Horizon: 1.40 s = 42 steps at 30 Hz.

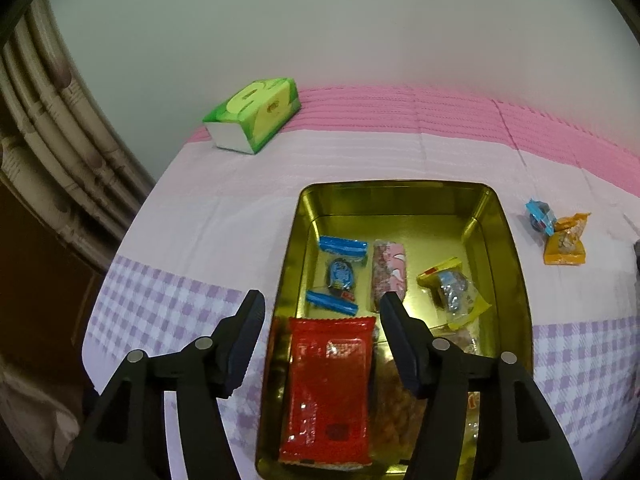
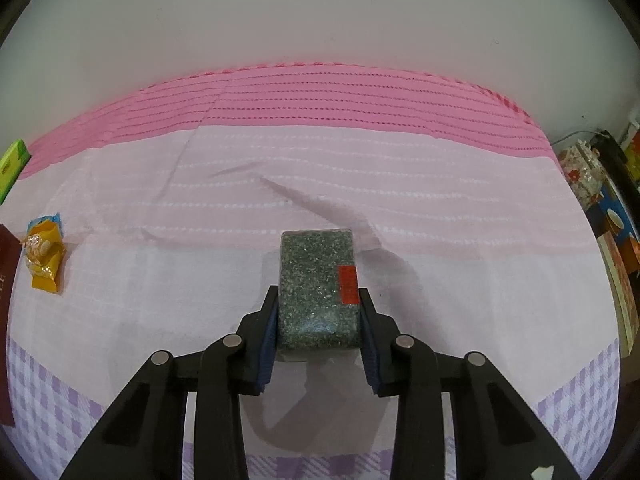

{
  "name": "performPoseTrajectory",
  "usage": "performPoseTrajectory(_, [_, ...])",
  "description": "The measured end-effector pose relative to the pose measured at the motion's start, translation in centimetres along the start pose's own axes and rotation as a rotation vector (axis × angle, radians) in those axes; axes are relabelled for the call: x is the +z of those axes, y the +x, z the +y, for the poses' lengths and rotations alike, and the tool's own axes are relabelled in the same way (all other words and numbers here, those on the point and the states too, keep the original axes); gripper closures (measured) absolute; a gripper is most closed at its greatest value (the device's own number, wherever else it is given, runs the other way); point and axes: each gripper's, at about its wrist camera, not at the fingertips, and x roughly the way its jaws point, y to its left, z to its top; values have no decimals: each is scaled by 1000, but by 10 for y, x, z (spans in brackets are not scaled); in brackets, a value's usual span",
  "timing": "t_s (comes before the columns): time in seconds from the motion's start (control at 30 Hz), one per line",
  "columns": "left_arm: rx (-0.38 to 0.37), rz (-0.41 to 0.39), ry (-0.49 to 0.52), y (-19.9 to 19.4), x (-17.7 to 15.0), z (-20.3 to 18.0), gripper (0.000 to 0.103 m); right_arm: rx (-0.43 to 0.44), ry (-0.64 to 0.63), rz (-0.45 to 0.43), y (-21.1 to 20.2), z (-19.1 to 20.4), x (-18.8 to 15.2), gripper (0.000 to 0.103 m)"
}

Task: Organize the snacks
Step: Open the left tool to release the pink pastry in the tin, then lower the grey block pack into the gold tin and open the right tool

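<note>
Left gripper (image 1: pixel 322 304): jaws spread, nothing between the pads. It hangs over the near end of the gold tin (image 1: pixel 516 264), above the red packet (image 1: pixel 328 392), not touching it.

Gold tin: open, rectangular, on the cloth-covered worktop (image 1: pixel 224 224), toward its near edge. Contents:
- red packet, flat, at the near left of the tin;
- a clear bag of orange-brown snack (image 1: pixel 394 400) just beside it on the right, partly hidden by the gripper finger;
- blue-wrapped candy (image 1: pixel 340 276) in the far left part;
- pink-and-red bar (image 1: pixel 387 272) just beside it, lying lengthwise;
- yellow-edged clear wrapper (image 1: pixel 454 290) near the right wall, tilted.

Outside the tin, toward the worktop's right edge: a small blue wrapper (image 1: pixel 541 216) touching an orange-yellow packet (image 1: pixel 566 242). Both well apart from the tin.

Green tissue box (image 1: pixel 254 114) at the far left corner of the worktop, against the wall.

Right gripper (image 2: pixel 318 300): pinching a dark speckled block (image 2: pixel 318 284) with a red label on its right side. Pads press both long sides. Whether the block is lifted or resting on the cloth I cannot tell; a shadow lies under it. Position: middle of the worktop in the right wrist view, the orange-yellow packet far off toward the left edge.
</note>
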Motion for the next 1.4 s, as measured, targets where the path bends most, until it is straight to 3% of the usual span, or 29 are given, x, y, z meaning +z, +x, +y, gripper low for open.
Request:
performPoseTrajectory(0.2, [8, 3, -27, -1, -5, 16, 40, -32, -3, -21, -12, 12, -5, 71])
performPoseTrajectory(0.33, [7, 7, -44, -2, -7, 23, 39, 6, -12, -57, -30, 31, -7, 71])
performPoseTrajectory(0.53, [16, 3, -69, -5, -11, 32, 32, 131, -83, -97, -62, 86, 0, 71])
performPoseTrajectory(0.87, [45, 5, -131, -8, -19, 59, 31, 336, -216, -108, -101, 199, 6, 71])
performPoseTrajectory(1.13, [86, 25, -227, -3, -22, 89, 29, 406, -334, -96, -109, 281, 1, 71])
performPoseTrajectory(1.4, [104, 35, -263, 2, -24, 101, 29, 436, -402, -62, -104, 332, -3, 71])
